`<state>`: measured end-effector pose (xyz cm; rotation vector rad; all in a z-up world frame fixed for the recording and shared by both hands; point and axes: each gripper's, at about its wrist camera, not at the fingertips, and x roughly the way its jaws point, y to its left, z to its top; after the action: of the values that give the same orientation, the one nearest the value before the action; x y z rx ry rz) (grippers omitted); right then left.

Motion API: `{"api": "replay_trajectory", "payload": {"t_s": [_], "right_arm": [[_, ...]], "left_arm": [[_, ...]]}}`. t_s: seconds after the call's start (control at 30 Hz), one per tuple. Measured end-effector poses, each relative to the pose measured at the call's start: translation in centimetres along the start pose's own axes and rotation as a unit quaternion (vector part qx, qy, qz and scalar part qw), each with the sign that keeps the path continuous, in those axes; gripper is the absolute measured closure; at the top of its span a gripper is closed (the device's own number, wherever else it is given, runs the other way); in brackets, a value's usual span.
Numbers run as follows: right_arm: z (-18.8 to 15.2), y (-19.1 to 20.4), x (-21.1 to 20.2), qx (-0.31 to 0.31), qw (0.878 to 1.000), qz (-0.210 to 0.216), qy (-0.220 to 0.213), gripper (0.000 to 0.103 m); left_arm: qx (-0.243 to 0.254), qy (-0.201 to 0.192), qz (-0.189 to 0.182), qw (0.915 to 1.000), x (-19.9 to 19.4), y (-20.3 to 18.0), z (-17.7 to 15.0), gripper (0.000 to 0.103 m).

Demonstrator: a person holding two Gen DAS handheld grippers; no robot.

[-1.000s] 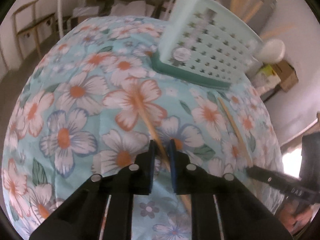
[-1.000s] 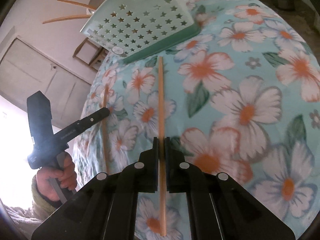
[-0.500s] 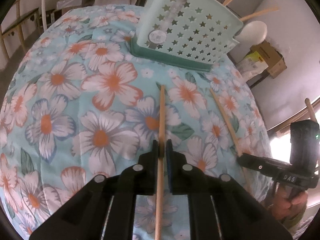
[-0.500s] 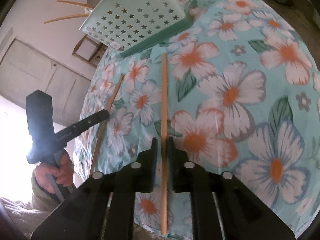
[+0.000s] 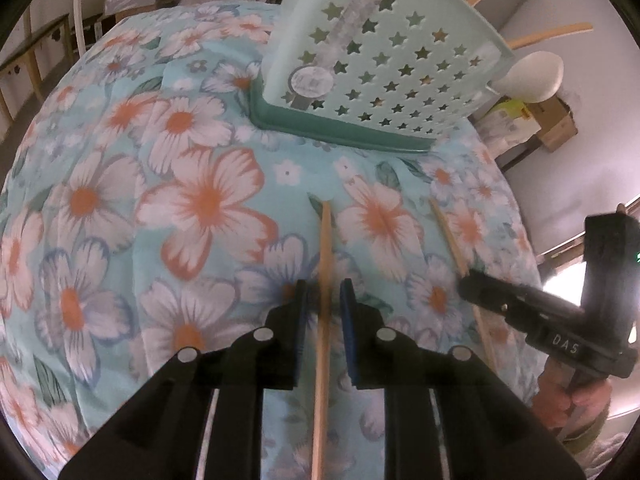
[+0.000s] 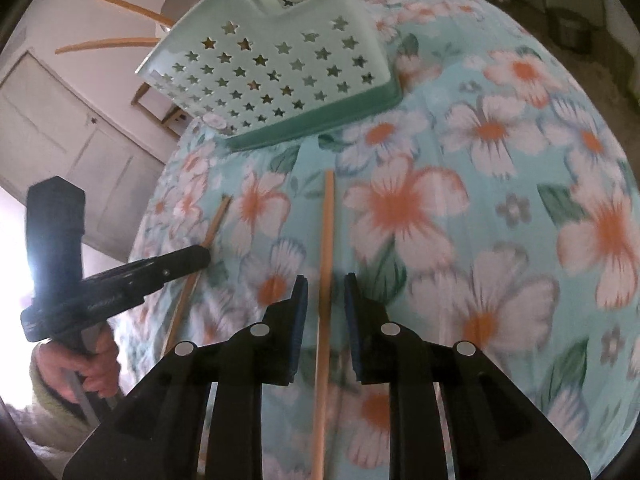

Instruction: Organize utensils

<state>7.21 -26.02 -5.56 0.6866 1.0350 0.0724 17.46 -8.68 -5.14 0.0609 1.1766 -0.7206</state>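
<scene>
Two wooden chopsticks lie on the floral tablecloth (image 5: 120, 200) in front of a mint basket (image 5: 384, 60) with star holes. One chopstick (image 5: 327, 240) runs between the jaws of my left gripper (image 5: 325, 286). Those jaws are opening, and a gap shows on each side of the stick. The other chopstick (image 6: 327, 220) lies between the jaws of my right gripper (image 6: 326, 280), which stand open with their pads clear of the wood. In the opposite view, each gripper's tip sits over its own stick: right gripper (image 5: 466, 290), left gripper (image 6: 202, 256).
The basket (image 6: 272, 80) holds wooden utensils and a white spoon (image 5: 536, 76) that stick out of its top. A person's hand (image 6: 88, 364) grips the left tool's handle. The table edge falls away just beyond both chopsticks. Chairs and boxes stand behind.
Both pairs of jaws were shut on their chopsticks and have parted, leaving the sticks on the cloth. The left stick has swung from slanted to straight, and the basket looks nearer.
</scene>
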Motion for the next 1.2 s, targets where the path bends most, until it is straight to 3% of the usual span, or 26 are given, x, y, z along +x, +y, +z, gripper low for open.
{"api": "replay_trajectory", "payload": {"t_s": [0.1, 0.17, 0.3, 0.5, 0.73, 0.9, 1.2], "right_arm": [[0.6, 0.7, 0.7, -0.023, 0.999, -0.030, -0.010, 0.096], [0.8, 1.1, 1.0, -0.037, 0.998, -0.044, -0.015, 0.098], [0.6, 1.7, 1.0, -0.058, 0.996, -0.060, -0.023, 0.099], [-0.5, 2.0, 0.5, -0.061, 0.997, -0.053, -0.011, 0.099], [-2.0, 2.7, 0.3, -0.082, 0.995, -0.052, 0.016, 0.099], [-1.3, 2.9, 1.0, -0.075, 0.996, -0.050, 0.018, 0.097], [0.6, 2.1, 1.9, -0.054, 0.998, -0.033, 0.005, 0.098]], "left_arm": [[0.005, -0.004, 0.011, 0.9999, 0.4, -0.2, 0.3, 0.091], [0.012, -0.007, 0.022, 0.9997, 0.5, -0.4, 0.4, 0.098], [0.006, -0.014, 0.021, 0.9997, 0.3, -0.2, 0.3, 0.098], [-0.007, -0.022, 0.027, 0.9994, -1.6, 0.6, -1.0, 0.098], [-0.041, -0.005, 0.014, 0.9991, -2.5, 2.0, -2.9, 0.098], [-0.056, -0.006, 0.004, 0.9984, -2.4, 2.6, -2.7, 0.097], [-0.031, -0.007, 0.018, 0.9993, -1.0, 1.8, -1.8, 0.097]]}}
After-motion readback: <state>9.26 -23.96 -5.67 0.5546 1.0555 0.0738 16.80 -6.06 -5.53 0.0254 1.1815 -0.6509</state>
